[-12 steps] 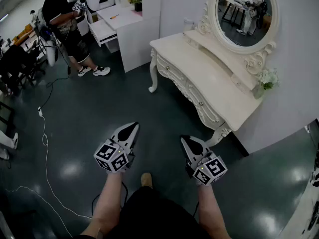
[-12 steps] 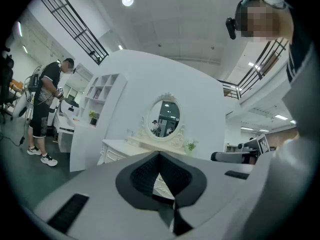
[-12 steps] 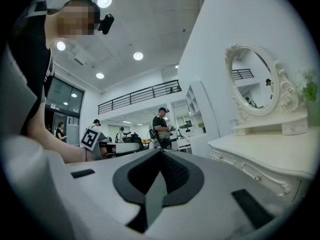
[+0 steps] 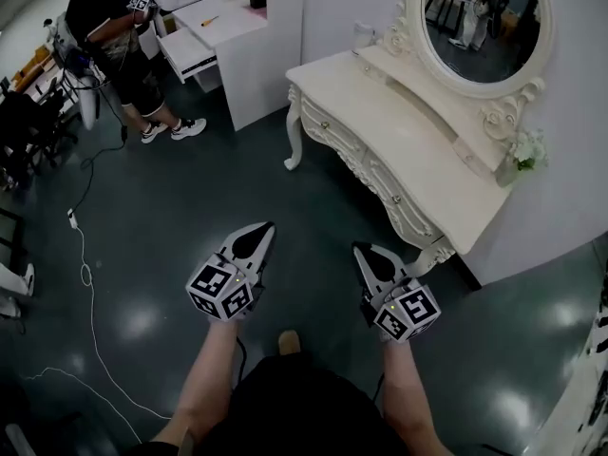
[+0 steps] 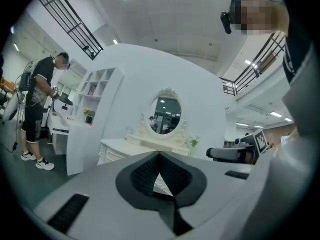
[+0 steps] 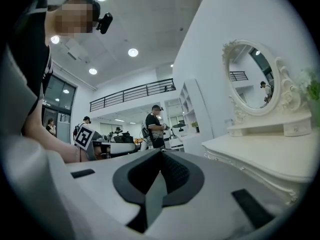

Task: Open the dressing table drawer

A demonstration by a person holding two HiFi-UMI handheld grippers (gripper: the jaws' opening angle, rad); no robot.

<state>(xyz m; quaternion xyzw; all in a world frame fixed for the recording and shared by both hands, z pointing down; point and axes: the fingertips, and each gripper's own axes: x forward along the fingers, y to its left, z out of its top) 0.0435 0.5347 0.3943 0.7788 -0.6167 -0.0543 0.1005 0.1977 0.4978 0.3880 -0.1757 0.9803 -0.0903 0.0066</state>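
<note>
A person is holding both tools low over a dark green glossy floor [image 4: 190,198], forearms reaching forward and both tools pointing level. The left gripper [image 4: 260,229] is keeping its claw pressed together with nothing between the dark ribbed pads, as the left gripper view is showing. The right gripper [image 4: 365,251] is also showing its jaws meeting at the tip and holding nothing. Both are hanging in the air, well apart from the furniture. The cream-white carved dressing table [image 4: 418,150] is standing ahead and to the right against a white wall, resting on curved legs. Its ornate drawer front with small round knobs [image 4: 334,133] is sitting flush with the frame, so the drawer is closed, and neither tool is touching it. An oval mirror in a carved cream frame [image 4: 484,22] is rising from the back of the tabletop, and a small bunch of white flowers [image 4: 524,150] is standing at the far right end of the top. At the upper left, another person in dark clothes [image 4: 109,36] is standing beside a white desk with a pulled-out drawer [image 4: 190,55]. A thin white cable [image 4: 85,283] is trailing across the floor on the left.
</note>
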